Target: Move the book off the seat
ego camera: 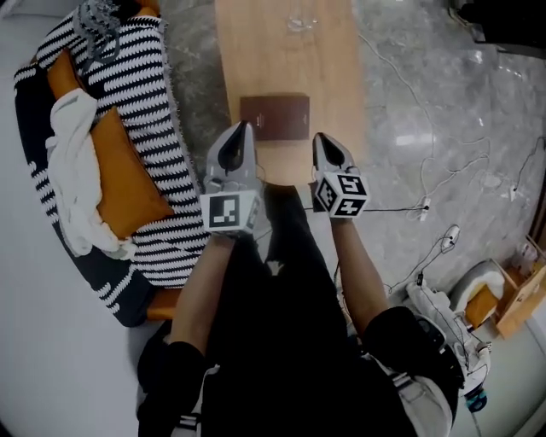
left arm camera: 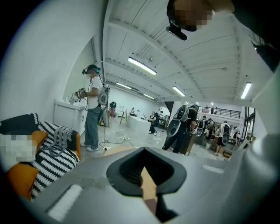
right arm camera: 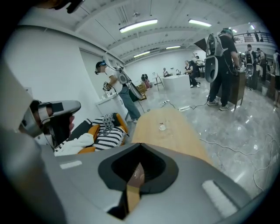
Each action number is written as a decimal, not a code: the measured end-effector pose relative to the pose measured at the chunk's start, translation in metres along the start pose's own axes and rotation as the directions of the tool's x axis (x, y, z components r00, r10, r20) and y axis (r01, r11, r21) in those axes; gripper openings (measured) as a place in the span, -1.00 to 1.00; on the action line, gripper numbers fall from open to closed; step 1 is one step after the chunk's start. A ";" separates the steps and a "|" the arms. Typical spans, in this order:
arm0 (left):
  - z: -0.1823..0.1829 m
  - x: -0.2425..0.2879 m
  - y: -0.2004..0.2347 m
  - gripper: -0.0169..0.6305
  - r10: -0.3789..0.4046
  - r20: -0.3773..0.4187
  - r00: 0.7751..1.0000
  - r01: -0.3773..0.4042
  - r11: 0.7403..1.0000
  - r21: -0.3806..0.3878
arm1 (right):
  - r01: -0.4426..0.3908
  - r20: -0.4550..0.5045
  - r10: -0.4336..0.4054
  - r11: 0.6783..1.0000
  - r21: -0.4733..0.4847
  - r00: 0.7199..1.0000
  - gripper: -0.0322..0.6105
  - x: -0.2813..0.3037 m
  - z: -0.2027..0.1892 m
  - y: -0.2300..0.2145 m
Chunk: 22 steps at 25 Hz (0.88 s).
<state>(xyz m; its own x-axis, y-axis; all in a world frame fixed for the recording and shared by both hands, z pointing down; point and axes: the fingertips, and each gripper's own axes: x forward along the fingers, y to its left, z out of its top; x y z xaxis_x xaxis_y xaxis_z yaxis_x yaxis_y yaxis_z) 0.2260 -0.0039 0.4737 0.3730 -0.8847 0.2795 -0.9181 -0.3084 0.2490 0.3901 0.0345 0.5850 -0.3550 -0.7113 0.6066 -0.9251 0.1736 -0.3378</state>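
Orange cushion (ego camera: 128,179) on striped throw (ego camera: 145,85), far left. Your left gripper (ego camera: 238,141): jaws pressed together, nothing btwn. Brown book (ego camera: 275,116) lies flat on wood table (ego camera: 281,60), just ahead of both grippers. Your right gripper (ego camera: 328,147): jaws together, empty.

Long wooden table (ego camera: 286,60) runs ahead of left gripper (ego camera: 241,130) and right gripper (ego camera: 322,138); small clear object (ego camera: 300,23) near its far end. Left of left gripper: black-and-white striped throw (ego camera: 158,145), orange cushion (ego camera: 128,183), white cloth (ego camera: 72,171) draped along it. Right of right gripper: cables (ego camera: 426,175) over marble floor (ego camera: 401,102).
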 end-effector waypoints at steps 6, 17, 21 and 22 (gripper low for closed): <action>0.054 -0.027 -0.016 -0.94 0.001 0.074 0.997 -0.001 1.000 -0.004 | -0.016 0.096 0.019 0.999 -0.031 0.995 -0.87 -0.041 0.053 0.034; 0.129 -0.069 -0.026 -0.94 -0.027 0.200 0.979 0.023 0.999 0.025 | -0.033 0.278 0.063 0.993 -0.111 0.958 -0.87 -0.097 0.141 0.090; 0.138 -0.076 -0.035 -0.94 -0.061 0.212 0.975 0.051 0.997 0.050 | -0.020 0.296 0.057 0.991 -0.129 0.954 -0.87 -0.111 0.149 0.096; 0.141 -0.076 -0.038 -0.94 -0.065 0.210 0.976 0.057 0.997 0.045 | -0.013 0.301 0.054 0.990 -0.139 0.952 -0.87 -0.115 0.152 0.096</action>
<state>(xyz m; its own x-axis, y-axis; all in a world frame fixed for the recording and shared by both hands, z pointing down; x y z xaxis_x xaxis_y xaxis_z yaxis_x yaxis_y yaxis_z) 0.2138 0.0261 0.3125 0.3952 -0.9165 0.0616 -0.9006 -0.3734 0.2224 0.3630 0.0290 0.3734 -0.3476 -0.8728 0.3427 -0.9304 0.2755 -0.2419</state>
